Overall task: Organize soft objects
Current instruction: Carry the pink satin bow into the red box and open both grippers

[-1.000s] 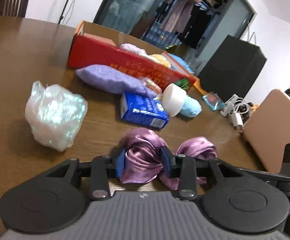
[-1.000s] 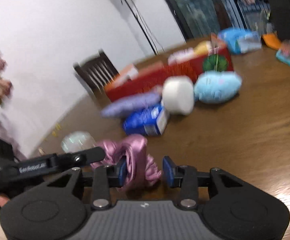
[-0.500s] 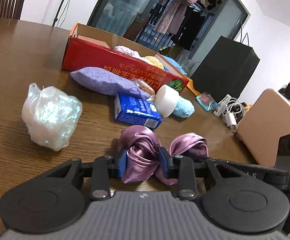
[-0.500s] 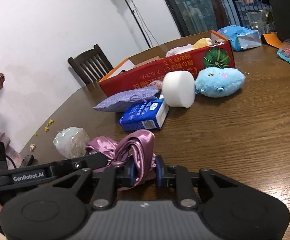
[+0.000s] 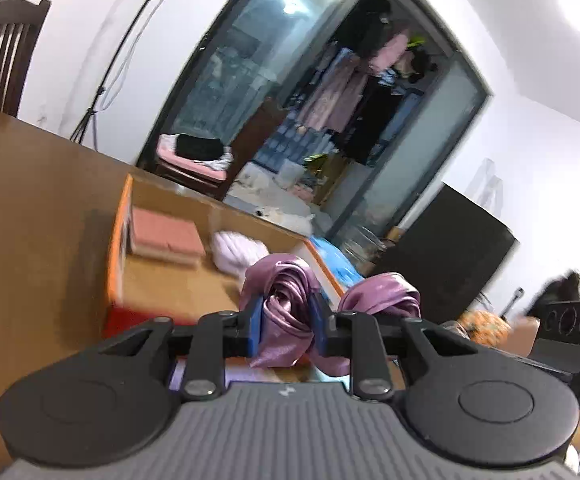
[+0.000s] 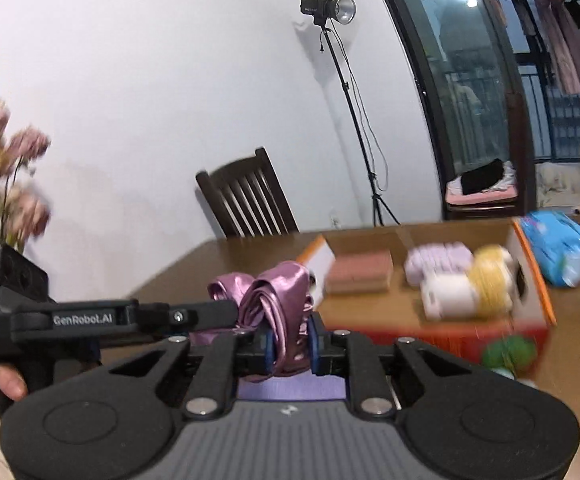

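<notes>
Purple satin cloth (image 5: 286, 312), twisted into two glossy bunches, low centre of frame, off the table. Open cardboard box (image 6: 529, 280), red-sided with orange rim, lower right behind it, holding a pink block (image 6: 359, 272), lilac plush (image 6: 437, 262), white roll (image 6: 447, 300) and yellow yarn (image 6: 489, 280).

Motion blur smears the open cardboard box (image 6: 429, 308) at right of centre in the right wrist view, leaving the rolled bundles inside it and the print on its red front unreadable. The lower part of the purple satin cloth (image 5: 286, 312) disappears behind the gripper body at bottom centre of the left wrist view. The flowers (image 6: 6, 168) at far left are blurred and cut by the frame edge.
</notes>
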The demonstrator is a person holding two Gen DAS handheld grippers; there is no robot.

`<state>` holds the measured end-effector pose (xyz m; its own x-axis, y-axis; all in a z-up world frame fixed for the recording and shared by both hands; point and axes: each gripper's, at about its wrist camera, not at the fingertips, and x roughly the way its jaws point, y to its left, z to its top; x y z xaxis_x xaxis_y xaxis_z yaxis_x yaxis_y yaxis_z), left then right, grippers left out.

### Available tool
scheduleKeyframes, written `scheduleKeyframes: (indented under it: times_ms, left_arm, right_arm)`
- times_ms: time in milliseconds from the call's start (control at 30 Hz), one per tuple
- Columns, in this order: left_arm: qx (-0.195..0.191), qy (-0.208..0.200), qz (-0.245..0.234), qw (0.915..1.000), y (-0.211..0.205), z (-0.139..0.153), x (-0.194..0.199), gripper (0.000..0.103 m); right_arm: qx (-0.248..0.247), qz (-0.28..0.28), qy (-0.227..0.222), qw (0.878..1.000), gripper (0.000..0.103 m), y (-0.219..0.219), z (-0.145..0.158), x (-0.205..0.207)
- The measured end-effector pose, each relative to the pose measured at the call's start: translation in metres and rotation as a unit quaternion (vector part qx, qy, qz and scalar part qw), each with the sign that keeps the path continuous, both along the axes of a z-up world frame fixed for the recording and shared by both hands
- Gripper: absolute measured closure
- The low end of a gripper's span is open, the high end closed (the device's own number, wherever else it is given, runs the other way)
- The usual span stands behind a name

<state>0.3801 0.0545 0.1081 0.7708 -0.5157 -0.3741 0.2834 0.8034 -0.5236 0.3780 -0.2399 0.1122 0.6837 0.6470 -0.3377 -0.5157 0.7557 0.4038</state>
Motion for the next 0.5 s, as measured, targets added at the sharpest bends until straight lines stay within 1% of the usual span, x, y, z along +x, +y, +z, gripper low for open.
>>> scheduleKeyframes:
  times_ms: [33,100,200,233,300,367,400,433,467,500]
  left_arm:
    - [0.012,0.006,0.006,0.9999,0.001,0.003,0.021,0.078]
    - [0.026,0.03,0.026,0.9989,0.004,0.003,0.062,0.078]
    - [0.075,0.05,0.043,0.9949,0.0,-0.007,0.113,0.077]
    - [0.104,0.062,0.047,0.9915,-0.003,-0.014,0.131,0.077]
    - [0.139,0.084,0.058,0.9849,-0.006,-0.031,0.156,0.071]
    - [0.171,0.101,0.065,0.9779,-0.012,-0.049,0.172,0.07]
    - [0.183,0.097,0.06,0.9764,-0.015,-0.054,0.174,0.069]
    - [0.187,0.086,0.053,0.977,-0.018,-0.056,0.168,0.065]
    - [0.188,0.081,0.048,0.9776,-0.019,-0.055,0.165,0.062]
    - [0.19,0.078,0.05,0.9774,-0.02,-0.054,0.162,0.061]
  right_arm:
    - [0.001,0.004,0.011,1.0,0.088,0.004,0.001,0.019]
    - [0.001,0.005,0.036,0.999,0.088,0.014,-0.001,0.062]
    - [-0.006,0.009,0.097,0.995,0.088,0.033,-0.016,0.132]
    - [-0.012,0.013,0.117,0.993,0.088,0.039,-0.024,0.15]
    - [-0.025,0.005,0.155,0.988,0.088,0.051,-0.043,0.184]
    - [-0.055,0.006,0.194,0.979,0.086,0.066,-0.066,0.21]
    - [-0.076,0.0,0.212,0.974,0.081,0.074,-0.077,0.22]
    - [-0.1,-0.01,0.225,0.969,0.079,0.08,-0.086,0.225]
    - [-0.117,-0.015,0.231,0.966,0.076,0.086,-0.091,0.228]
    - [-0.12,-0.016,0.226,0.967,0.074,0.088,-0.091,0.228]
